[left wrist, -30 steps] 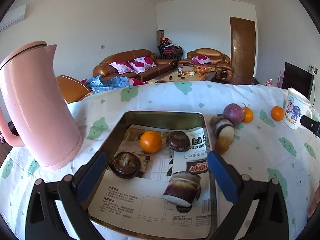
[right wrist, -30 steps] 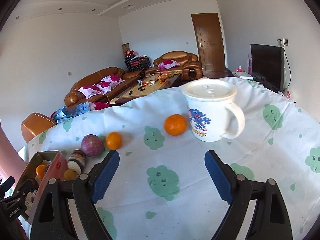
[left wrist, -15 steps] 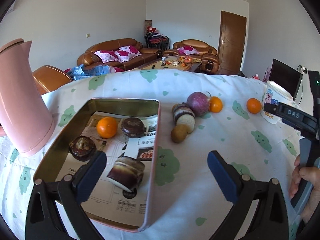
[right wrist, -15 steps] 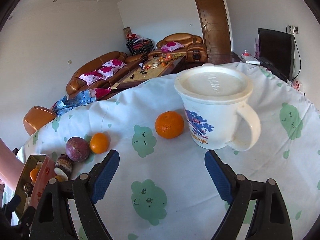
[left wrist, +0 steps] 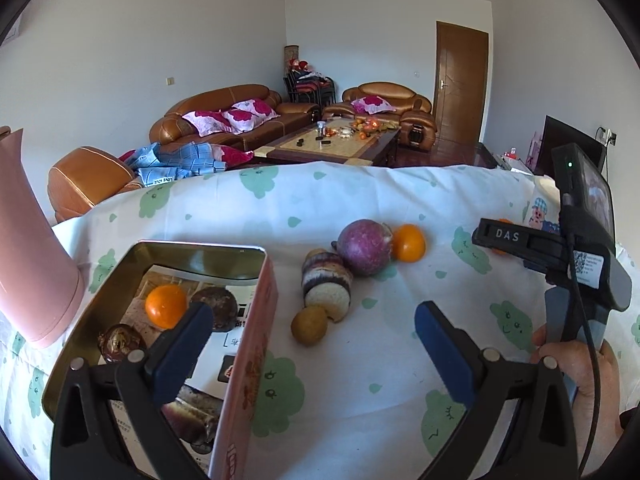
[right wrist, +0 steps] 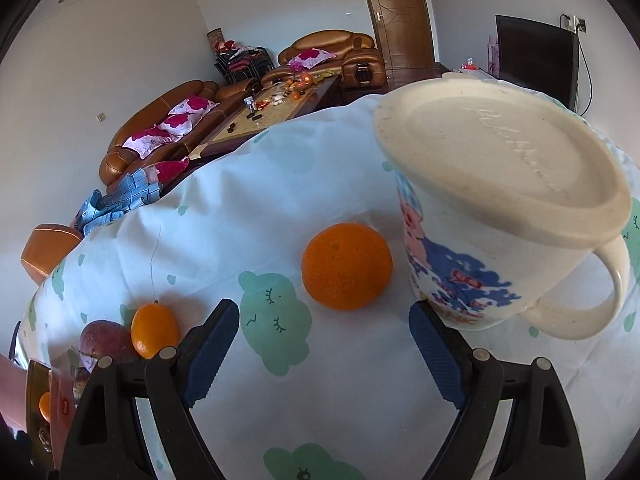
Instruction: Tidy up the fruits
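Orange-skinned mandarin [right wrist: 346, 266] is seen on the cloth-covered surface [right wrist: 224, 220], just beside the lidded mug [right wrist: 500, 216] and ahead of the right claw [right wrist: 324, 344], whose jaws are spread with nothing between them. A smaller orange fruit [left wrist: 408, 242] is set against a purple fruit [left wrist: 363, 247]. The metal tin [left wrist: 256, 320] is seen under the left claw [left wrist: 310, 340], also spread and empty.

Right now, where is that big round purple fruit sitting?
In the left wrist view the purple fruit lies on the tablecloth right of the tin box, touching a small orange on its right, with a striped cut piece just in front.
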`<state>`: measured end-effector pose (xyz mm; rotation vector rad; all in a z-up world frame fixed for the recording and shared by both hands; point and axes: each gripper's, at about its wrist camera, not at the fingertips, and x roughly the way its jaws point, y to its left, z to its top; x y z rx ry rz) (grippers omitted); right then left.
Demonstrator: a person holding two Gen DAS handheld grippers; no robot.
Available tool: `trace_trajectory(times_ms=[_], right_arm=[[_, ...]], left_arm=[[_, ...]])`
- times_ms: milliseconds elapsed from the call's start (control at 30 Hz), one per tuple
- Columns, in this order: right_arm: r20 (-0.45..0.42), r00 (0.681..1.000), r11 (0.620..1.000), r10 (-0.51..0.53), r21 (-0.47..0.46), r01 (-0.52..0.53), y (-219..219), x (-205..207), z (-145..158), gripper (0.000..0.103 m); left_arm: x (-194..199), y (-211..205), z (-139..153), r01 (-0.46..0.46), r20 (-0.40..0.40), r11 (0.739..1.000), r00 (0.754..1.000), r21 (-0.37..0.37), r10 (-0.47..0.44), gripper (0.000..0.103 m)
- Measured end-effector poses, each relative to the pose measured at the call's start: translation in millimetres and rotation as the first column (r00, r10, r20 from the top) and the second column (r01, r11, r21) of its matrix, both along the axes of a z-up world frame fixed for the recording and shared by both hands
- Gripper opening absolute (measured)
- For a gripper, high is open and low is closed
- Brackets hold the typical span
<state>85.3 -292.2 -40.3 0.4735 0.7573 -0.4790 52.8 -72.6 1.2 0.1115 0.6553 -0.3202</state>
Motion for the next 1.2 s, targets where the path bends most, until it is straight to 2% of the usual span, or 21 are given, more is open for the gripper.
trace_trajectory(times_ms=[67, 133, 200, 400, 467, 600, 733, 833, 900, 1000, 1067, 1200], right_arm=[[-0.009, 1.0, 1.0, -0.018, 0.006, 0.018, -2, 5, -1, 0.088], [-0.03, 0.999, 1.0, -0.025, -0.015, 0.024, -2, 11, 0, 0.076], [-0.05, 0.998, 0.999, -0.026, -0.043, 0.023, -2, 14, 1, 0.048], [-0.047, 0.992, 0.992, 0.119, -0.042, -0.121, -2, 4, 3, 0.047], [-0.022, 0.98, 0.98, 0.198, -0.022, -0.199, 2, -12, 5, 0.047], [-0.005, 0.956, 0.953, 0.294, -0.069, -0.293, 11, -59, 14, 0.047], [0.018, 0.962, 0.96, 0.274, -0.066, -0.272, -6, -109, 15, 0.047], [0.032, 0.971, 0.971, 0.235, -0.041, -0.234, -22, -129, 12, 0.047], [0.04, 0.973, 0.974, 0.228, 0.004, -0.229, -31, -129, 9, 0.047], [0.048, 0.971, 0.971, 0.234, 0.035, -0.236, -38, -126, 7, 0.047], [0.056, 0.969, 0.969, 0.241, 0.038, -0.244, -39, -128, 7, 0.047], [0.059, 0.966, 0.965, 0.252, 0.057, -0.256, -38, -122, 6, 0.047]], left_arm=[[4, -1, -2, -0.003, -0.016, 1.0, 1.0, -0.008, 0.003, 0.103], [6, -2, -3, -0.012, -0.02, 1.0, 1.0, -0.007, 0.012, 0.103], [7, -3, -4, -0.015, -0.016, 1.0, 1.0, -0.002, 0.015, 0.103], [8, -15, -5, -0.005, -0.017, 1.0, 1.0, 0.003, 0.005, 0.101], [9, -21, -3, 0.007, -0.015, 1.0, 1.0, -0.002, -0.007, 0.099], [11, -43, 0, 0.044, -0.006, 0.999, 0.999, -0.012, -0.044, 0.097], [18, -79, -1, 0.11, -0.019, 0.994, 0.994, 0.009, -0.11, 0.087], [29, -106, -3, 0.15, -0.037, 0.988, 0.988, 0.025, -0.149, 0.082], [38, -125, -8, 0.167, -0.069, 0.985, 0.984, 0.05, -0.163, 0.067], [50, -150, -17, 0.188, -0.108, 0.978, 0.978, 0.085, -0.179, 0.056], [57, -162, -25, 0.195, -0.127, 0.974, 0.975, 0.112, -0.181, 0.053], [62, -179, -23, 0.167, -0.093, 0.97, 0.984, 0.174, -0.153, 0.053]])
